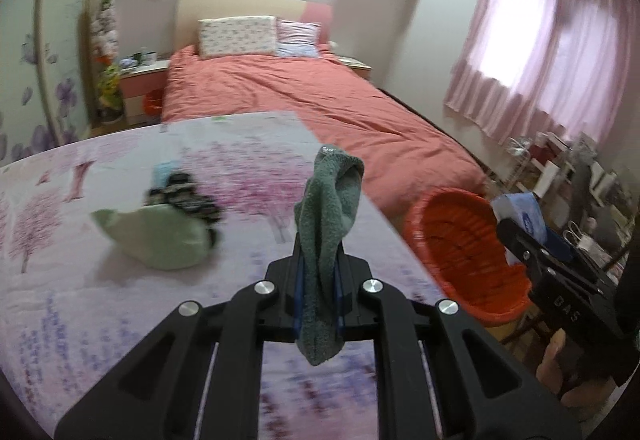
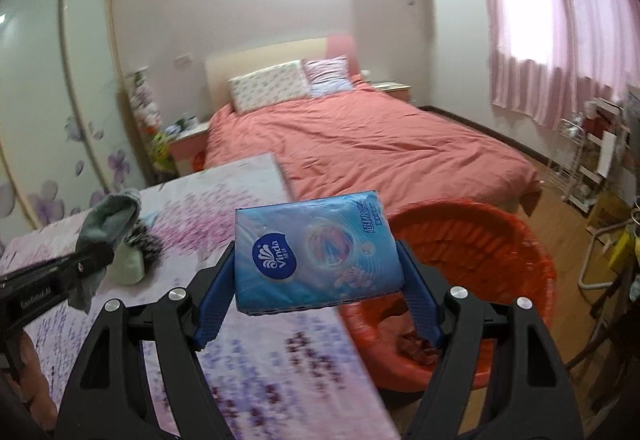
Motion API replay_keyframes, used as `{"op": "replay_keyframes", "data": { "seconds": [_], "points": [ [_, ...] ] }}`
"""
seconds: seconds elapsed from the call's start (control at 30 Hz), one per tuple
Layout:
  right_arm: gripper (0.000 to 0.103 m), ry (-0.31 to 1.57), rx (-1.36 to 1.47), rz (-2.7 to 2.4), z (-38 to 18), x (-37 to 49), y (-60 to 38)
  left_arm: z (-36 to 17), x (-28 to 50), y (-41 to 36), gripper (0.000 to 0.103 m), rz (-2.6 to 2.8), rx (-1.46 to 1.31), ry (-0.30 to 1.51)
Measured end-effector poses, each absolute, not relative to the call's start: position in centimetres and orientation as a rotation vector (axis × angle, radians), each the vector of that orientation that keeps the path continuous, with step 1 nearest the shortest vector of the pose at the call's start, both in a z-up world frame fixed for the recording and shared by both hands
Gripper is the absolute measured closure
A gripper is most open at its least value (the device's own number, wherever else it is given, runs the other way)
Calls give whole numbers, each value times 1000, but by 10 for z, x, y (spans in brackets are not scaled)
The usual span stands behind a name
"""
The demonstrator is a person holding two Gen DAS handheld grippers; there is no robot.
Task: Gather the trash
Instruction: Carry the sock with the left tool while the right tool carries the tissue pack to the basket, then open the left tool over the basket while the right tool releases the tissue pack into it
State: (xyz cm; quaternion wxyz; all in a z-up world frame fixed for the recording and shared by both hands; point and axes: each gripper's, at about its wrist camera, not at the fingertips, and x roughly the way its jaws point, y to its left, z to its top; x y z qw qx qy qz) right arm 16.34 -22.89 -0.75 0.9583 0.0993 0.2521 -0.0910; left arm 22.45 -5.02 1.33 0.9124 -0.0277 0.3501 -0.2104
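The left gripper (image 1: pixel 320 256) is clenched on a grey-green terry sock (image 1: pixel 326 224); the right gripper (image 2: pixel 316 276) grasps a blue plastic tissue pack (image 2: pixel 312 252) — both above the floral-clothed table's (image 1: pixel 100 300) right edge, near the red woven basket (image 2: pixel 480 240).

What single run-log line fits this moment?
left gripper: shut on grey-green sock | right gripper: shut on Vinda tissue pack | red basket: beside table, no item dropped yet
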Motion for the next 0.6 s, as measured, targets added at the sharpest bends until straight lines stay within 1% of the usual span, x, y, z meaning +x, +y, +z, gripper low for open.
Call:
{"op": "replay_keyframes", "data": {
  "seconds": [0.3, 0.6],
  "points": [
    [28, 507, 284, -299, -22, 159, -288, 5, 229, -134, 90, -597, -31, 748],
    [28, 503, 341, -361, -34, 157, -327, -5, 238, -200, 90, -705, 0, 763]
  ]
}}
